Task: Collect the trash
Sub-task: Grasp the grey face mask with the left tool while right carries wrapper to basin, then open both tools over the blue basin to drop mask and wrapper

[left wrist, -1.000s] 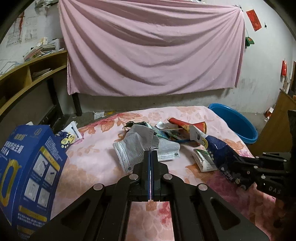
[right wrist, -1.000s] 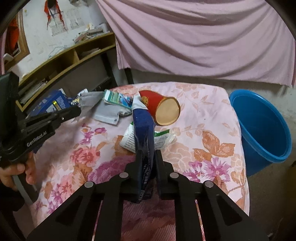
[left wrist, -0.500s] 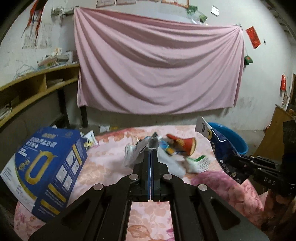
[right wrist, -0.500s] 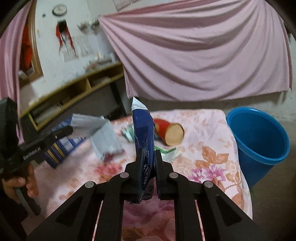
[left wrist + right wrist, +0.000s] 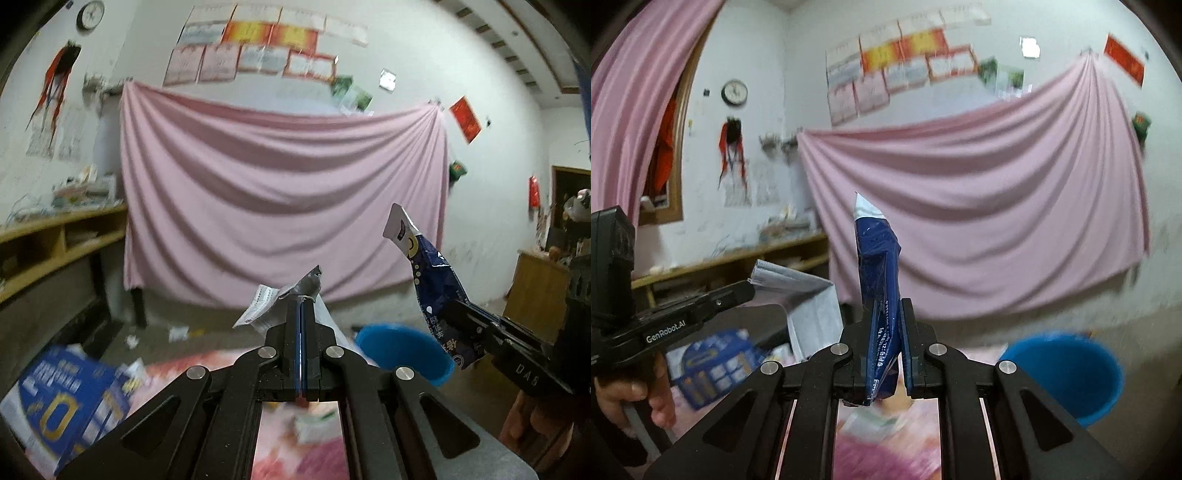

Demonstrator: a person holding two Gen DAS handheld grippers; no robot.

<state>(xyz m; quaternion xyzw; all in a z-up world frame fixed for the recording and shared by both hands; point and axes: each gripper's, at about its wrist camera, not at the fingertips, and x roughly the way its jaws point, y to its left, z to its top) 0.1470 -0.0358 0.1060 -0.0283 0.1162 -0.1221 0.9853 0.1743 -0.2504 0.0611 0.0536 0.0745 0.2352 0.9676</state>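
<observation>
My left gripper is shut on a grey face mask, which sticks up past the fingertips and hangs as a grey sheet in the right wrist view. My right gripper is shut on a dark blue snack wrapper that stands upright between its pads. In the left wrist view that wrapper shows at the right, held by the right gripper. Both grippers are lifted above the floral table. A blue basin sits low at the right, beyond the table.
A blue carton stands at the table's left end. More wrappers lie blurred on the cloth below the fingers. A pink sheet hangs on the far wall, wooden shelves run along the left, and a hand holds the left gripper.
Both grippers rose off the table and tilted up toward level, each carrying its piece. The table and remaining trash dropped toward the bottom of both views; the wall and posters came into view.
</observation>
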